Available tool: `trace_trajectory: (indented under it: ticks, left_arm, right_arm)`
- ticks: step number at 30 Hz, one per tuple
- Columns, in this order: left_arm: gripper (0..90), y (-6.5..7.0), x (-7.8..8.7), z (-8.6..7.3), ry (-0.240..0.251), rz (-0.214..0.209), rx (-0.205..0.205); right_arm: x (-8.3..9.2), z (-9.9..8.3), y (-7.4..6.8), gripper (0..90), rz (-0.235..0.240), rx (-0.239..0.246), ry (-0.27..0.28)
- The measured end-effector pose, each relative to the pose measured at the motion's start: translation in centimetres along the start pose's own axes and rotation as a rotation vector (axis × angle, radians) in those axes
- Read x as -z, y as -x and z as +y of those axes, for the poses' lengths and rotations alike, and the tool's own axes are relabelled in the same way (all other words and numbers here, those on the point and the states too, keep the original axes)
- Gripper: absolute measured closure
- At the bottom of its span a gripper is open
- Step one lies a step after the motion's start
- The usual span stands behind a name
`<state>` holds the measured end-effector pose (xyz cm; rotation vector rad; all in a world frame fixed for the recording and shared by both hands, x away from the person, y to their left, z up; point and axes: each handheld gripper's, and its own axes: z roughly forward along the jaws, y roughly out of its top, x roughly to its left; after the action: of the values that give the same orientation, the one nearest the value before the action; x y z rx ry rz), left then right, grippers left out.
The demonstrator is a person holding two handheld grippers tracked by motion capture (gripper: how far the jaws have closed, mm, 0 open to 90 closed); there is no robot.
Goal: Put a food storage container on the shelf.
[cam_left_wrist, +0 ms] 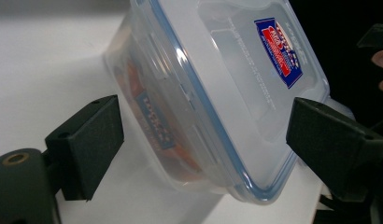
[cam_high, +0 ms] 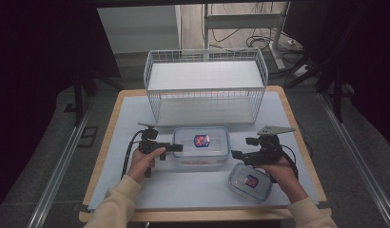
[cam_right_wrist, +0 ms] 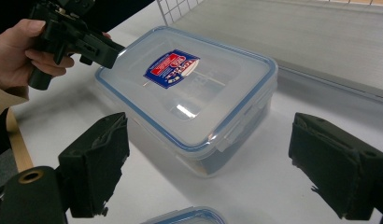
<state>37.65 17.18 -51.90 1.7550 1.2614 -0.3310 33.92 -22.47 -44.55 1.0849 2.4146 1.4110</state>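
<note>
A lidded clear plastic box (cam_high: 201, 146) sits mid-table before a white wire basket (cam_high: 206, 85), flanked by the left gripper (cam_high: 176, 147) and right gripper (cam_high: 237, 155), both spread wide, gripping nothing; a smaller box (cam_high: 250, 181) lies under the right hand (cam_high: 278, 171).

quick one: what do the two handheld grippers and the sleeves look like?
Both grippers are black. The left gripper trails a black cable. The right gripper carries a grey three-cornered plate on top and also trails a black cable. Their jaws are blocky black pads. The sleeves are cream-coloured.
</note>
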Motion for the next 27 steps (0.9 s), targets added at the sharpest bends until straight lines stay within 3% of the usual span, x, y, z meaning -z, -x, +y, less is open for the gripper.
trace_trajectory:
  ticks: [6,10,13,27]
  left_arm:
    - [12.9,-0.3,-0.7,-0.1,-0.017,-0.029,0.012]
    - [22.4,-0.3,-0.6,-0.2,0.0,-0.051,0.016]
    - [24.6,-0.3,-0.4,-0.2,0.007,-0.049,0.017]
    - [31.4,-0.7,-0.1,-0.3,0.009,-0.072,0.047]
  right_arm:
    - [-0.2,0.0,0.2,12.2,-0.01,-0.003,-0.002]
    - [-0.3,-0.1,0.4,12.2,-0.016,-0.005,-0.007]
    - [-0.3,-0.2,0.7,12.2,-0.022,-0.014,-0.011]
    - [-4.2,1.1,3.1,12.8,0.02,-0.141,-0.11]
